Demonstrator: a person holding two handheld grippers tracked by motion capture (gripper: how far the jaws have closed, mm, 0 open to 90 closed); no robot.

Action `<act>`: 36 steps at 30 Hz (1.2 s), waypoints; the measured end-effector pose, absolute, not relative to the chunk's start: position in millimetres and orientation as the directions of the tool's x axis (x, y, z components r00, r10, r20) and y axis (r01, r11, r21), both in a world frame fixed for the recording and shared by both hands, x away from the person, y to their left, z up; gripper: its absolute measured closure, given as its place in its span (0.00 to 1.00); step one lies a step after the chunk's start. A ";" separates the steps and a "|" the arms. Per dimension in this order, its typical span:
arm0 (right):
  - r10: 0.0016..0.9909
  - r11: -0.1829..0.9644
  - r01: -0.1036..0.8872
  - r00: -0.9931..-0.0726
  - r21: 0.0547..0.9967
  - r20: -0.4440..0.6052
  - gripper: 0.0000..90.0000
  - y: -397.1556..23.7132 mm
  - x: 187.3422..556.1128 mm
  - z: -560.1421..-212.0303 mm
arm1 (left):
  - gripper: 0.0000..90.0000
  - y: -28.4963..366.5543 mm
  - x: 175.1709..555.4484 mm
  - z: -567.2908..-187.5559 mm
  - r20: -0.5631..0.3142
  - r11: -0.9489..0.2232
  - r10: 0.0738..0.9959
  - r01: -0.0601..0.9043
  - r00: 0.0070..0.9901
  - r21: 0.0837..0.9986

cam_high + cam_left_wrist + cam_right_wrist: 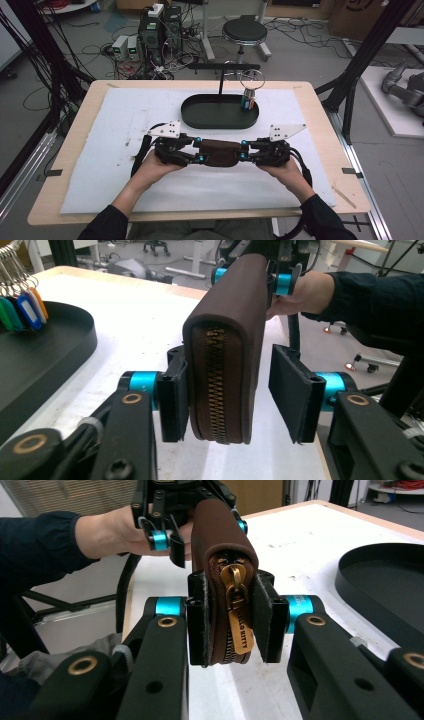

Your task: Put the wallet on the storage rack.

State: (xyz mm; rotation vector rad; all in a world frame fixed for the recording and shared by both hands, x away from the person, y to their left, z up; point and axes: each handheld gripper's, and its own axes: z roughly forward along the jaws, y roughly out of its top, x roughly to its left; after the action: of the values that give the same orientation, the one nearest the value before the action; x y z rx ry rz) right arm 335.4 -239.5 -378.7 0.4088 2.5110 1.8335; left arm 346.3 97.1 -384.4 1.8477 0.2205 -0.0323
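A brown zip wallet hangs just above the white mat between my two grippers. My right gripper is shut on its right end. In the right gripper view both pads press the wallet, and a gold zip pull hangs from it between the jaws. My left gripper is open around the other end. In the left gripper view the wallet rests against one pad, while the opposite pad stands clear of it with a gap. Its gold zipper faces the camera.
A black oval tray lies behind the wallet, with a T-shaped stand rising from it. A key ring with coloured tags hangs over its right end. The white mat covers most of the wooden table.
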 end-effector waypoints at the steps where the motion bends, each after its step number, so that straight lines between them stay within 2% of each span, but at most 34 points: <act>1: 0.207 0.283 0.202 -0.967 0.938 0.146 0.80 -239.3 335.2 -378.7 | 0.62 96.9 346.1 -384.5 -0.133 -0.271 0.130 0.164 0.983 0.949; 5: 0.202 0.276 0.200 -0.968 0.940 0.147 0.80 -239.9 335.0 -378.2 | 0.68 98.9 346.2 -383.3 -0.136 -0.246 0.118 0.162 0.984 0.956; 9: 0.217 0.271 0.200 -0.966 0.941 0.143 0.74 -240.7 335.4 -378.0 | 0.72 99.7 345.7 -382.2 -0.127 -0.234 0.113 0.150 0.986 0.961; 14: 0.264 0.252 0.212 -0.954 0.944 0.144 0.54 -245.1 338.1 -377.5 | 0.73 101.2 345.4 -380.8 -0.106 -0.230 0.136 0.135 0.985 0.964; 18: 0.306 0.242 0.214 -0.942 0.946 0.135 0.46 -250.5 340.3 -377.0 | 0.73 104.2 346.1 -379.2 -0.103 -0.208 0.163 0.136 0.981 0.969; 25: 0.447 0.229 0.220 -0.889 0.948 0.099 0.42 -265.8 345.3 -377.4 | 0.73 109.2 346.3 -375.2 -0.084 -0.180 0.233 0.128 0.969 0.975; 29: 0.595 0.229 0.242 -0.802 0.943 0.061 0.42 -276.7 349.5 -381.3 | 0.73 111.7 347.7 -372.6 -0.072 -0.174 0.285 0.125 0.956 0.977; 32: 0.668 0.226 0.270 -0.742 0.936 0.053 0.42 -283.7 353.4 -385.2 | 0.73 112.6 350.8 -370.6 -0.070 -0.166 0.325 0.130 0.943 0.978; 36: 0.702 0.207 0.315 -0.707 0.926 0.083 0.41 -291.6 358.7 -388.1 | 0.73 108.4 356.0 -367.7 -0.053 -0.167 0.401 0.130 0.914 0.977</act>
State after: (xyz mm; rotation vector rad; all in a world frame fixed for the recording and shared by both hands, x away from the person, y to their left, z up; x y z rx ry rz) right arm 358.7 -291.6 -388.1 0.9502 2.1321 1.5017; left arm 356.0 108.4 -367.7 1.7381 0.4038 0.2512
